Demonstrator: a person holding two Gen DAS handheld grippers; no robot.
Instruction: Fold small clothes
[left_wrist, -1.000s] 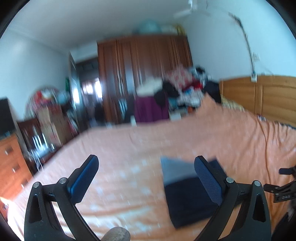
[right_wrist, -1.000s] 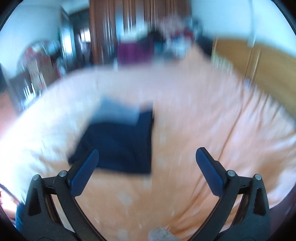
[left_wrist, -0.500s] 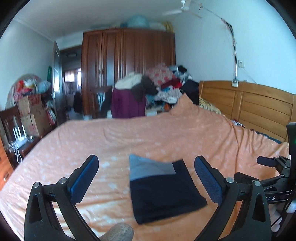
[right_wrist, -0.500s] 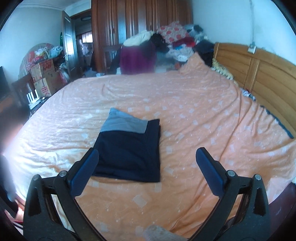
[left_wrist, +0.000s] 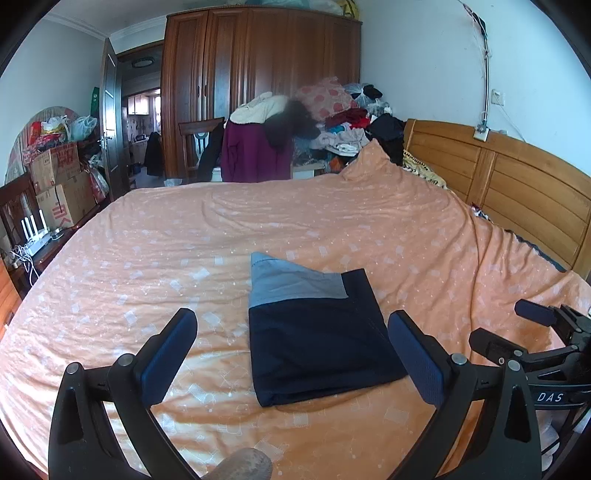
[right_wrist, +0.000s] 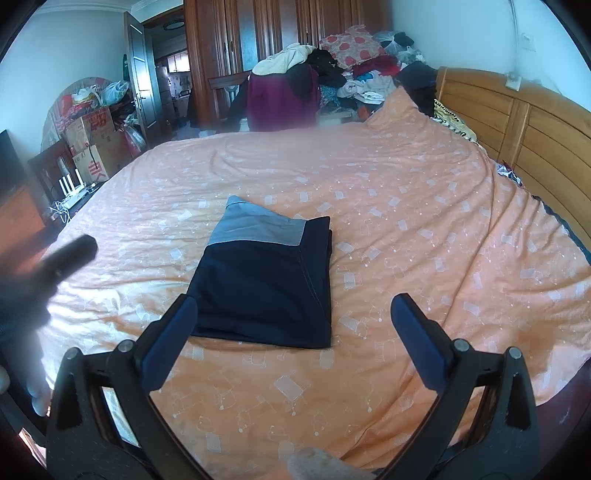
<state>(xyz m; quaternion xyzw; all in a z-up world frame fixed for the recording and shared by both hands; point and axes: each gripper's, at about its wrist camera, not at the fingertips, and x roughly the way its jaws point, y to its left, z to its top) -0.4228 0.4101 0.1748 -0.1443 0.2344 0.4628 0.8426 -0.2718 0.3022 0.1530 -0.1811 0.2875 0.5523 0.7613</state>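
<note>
A folded garment (left_wrist: 314, 325) (right_wrist: 267, 284), navy with a grey band at its far end, lies flat on the orange bedspread (left_wrist: 332, 229) (right_wrist: 406, 206). My left gripper (left_wrist: 291, 332) hovers open just in front of it, nothing between its blue-padded fingers (left_wrist: 168, 350). In the right wrist view my right gripper (right_wrist: 291, 317) is open too, above the garment's near edge and apart from it. The right gripper's body also shows at the right edge of the left wrist view (left_wrist: 546, 339). A blurred dark part of the left tool (right_wrist: 62, 258) intrudes at the left.
A wooden headboard (left_wrist: 498, 177) runs along the right. Piled clothes (left_wrist: 332, 122) and a purple jacket on a chair (left_wrist: 255, 151) stand beyond the bed, before a brown wardrobe (left_wrist: 258, 74). Cardboard boxes (left_wrist: 59, 184) and a router sit at the left.
Both grippers have steadied and drawn back; the blur is gone. In the left wrist view the folded garment has shifted from the right toward the middle. Both stay open.
</note>
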